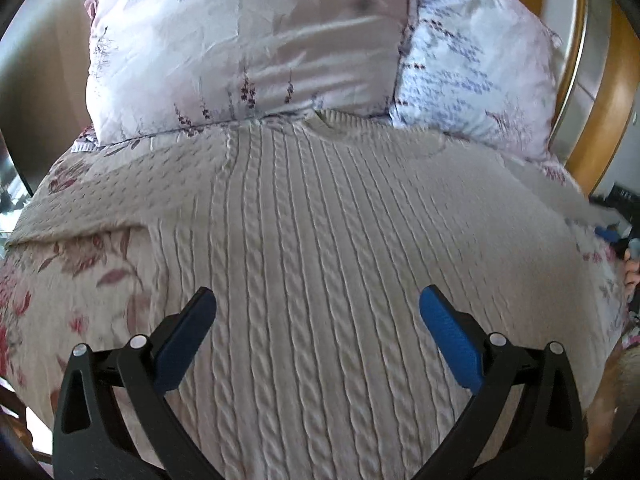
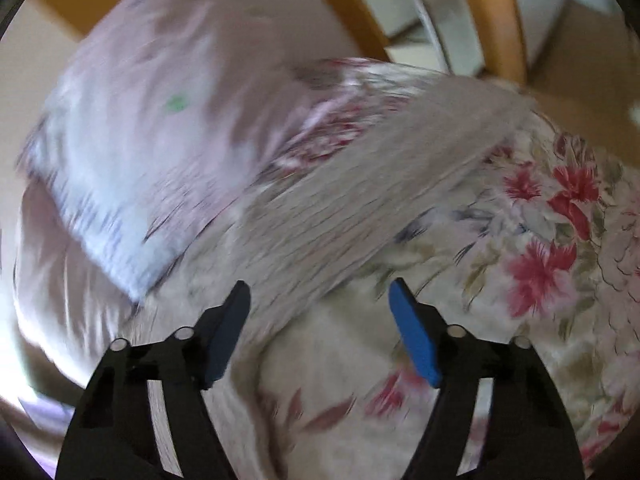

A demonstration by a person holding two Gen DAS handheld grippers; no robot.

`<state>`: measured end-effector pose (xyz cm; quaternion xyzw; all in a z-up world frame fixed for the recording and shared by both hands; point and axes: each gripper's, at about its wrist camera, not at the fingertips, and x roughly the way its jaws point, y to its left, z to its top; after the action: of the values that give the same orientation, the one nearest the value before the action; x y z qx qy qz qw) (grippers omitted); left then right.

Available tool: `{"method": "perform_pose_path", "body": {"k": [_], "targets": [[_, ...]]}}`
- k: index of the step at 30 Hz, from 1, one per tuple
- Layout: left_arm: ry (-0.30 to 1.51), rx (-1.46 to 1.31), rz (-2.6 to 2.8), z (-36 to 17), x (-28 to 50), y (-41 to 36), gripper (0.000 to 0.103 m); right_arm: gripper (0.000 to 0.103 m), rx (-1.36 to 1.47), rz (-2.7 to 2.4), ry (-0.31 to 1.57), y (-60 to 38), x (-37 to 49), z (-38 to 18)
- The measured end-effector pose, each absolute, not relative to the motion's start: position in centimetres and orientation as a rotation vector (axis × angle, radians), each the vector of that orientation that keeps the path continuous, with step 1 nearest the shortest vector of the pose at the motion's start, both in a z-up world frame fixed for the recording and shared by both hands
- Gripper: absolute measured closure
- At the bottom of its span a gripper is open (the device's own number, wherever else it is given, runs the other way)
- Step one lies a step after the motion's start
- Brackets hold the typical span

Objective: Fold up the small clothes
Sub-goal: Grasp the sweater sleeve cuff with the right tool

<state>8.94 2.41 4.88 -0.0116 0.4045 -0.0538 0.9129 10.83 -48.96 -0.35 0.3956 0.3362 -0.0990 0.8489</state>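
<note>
A beige cable-knit sweater (image 1: 320, 248) is lying spread flat on the floral bedspread (image 1: 84, 272) below two pillows (image 1: 248, 48), while both the left gripper (image 1: 318, 300) and right gripper (image 2: 320, 292) are hovering released, grasping nothing

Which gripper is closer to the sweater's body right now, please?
Left. The left gripper hangs open right over the sweater body, nothing between its jaws. The right gripper, also open, is off to the side above the floral bedspread, near one sleeve.
</note>
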Motion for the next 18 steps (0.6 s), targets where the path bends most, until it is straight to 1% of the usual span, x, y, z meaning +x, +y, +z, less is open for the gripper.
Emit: {"method": "perform_pose_path", "body": {"k": [1, 3, 5, 6, 11, 12, 13, 14, 16, 18], "targets": [[0.831, -0.030, -0.111, 5.0, 9.3, 2.6, 0.002, 0.037, 0.862, -0.226, 0.715, -49.8, 11.1, -0.8], [0.817, -0.043, -0.117, 5.2, 10.2, 3.1, 0.002, 0.041, 0.905, -0.253, 0.735, -50.8, 11.9, -1.6], [0.794, -0.054, -0.128, 5.3, 10.8, 3.4, 0.002, 0.049, 0.938, -0.268, 0.716, -51.6, 12.4, -2.0], [0.789, -0.056, -0.128, 5.3, 11.1, 3.5, 0.002, 0.051, 0.950, -0.277, 0.715, -52.0, 12.5, -2.1], [0.800, -0.040, -0.123, 5.1, 12.6, 3.6, 0.002, 0.069, 1.000, -0.316, 0.682, -53.4, 12.7, -2.7], [0.803, -0.040, -0.125, 5.0, 12.8, 3.6, 0.002, 0.071, 1.003, -0.320, 0.675, -53.5, 12.6, -2.8], [0.808, -0.039, -0.128, 4.9, 13.0, 3.5, 0.002, 0.075, 1.001, -0.330, 0.668, -53.6, 12.5, -2.9], [0.815, -0.036, -0.132, 4.7, 13.2, 3.5, 0.002, 0.077, 0.992, -0.341, 0.664, -53.7, 12.4, -3.0], [0.818, -0.034, -0.143, 4.4, 13.5, 3.4, 0.002, 0.085, 0.964, -0.363, 0.666, -53.6, 12.6, -2.9], [0.813, -0.035, -0.148, 4.2, 13.7, 3.4, 0.002, 0.089, 0.914, -0.384, 0.673, -53.3, 13.0, -2.7]]}}
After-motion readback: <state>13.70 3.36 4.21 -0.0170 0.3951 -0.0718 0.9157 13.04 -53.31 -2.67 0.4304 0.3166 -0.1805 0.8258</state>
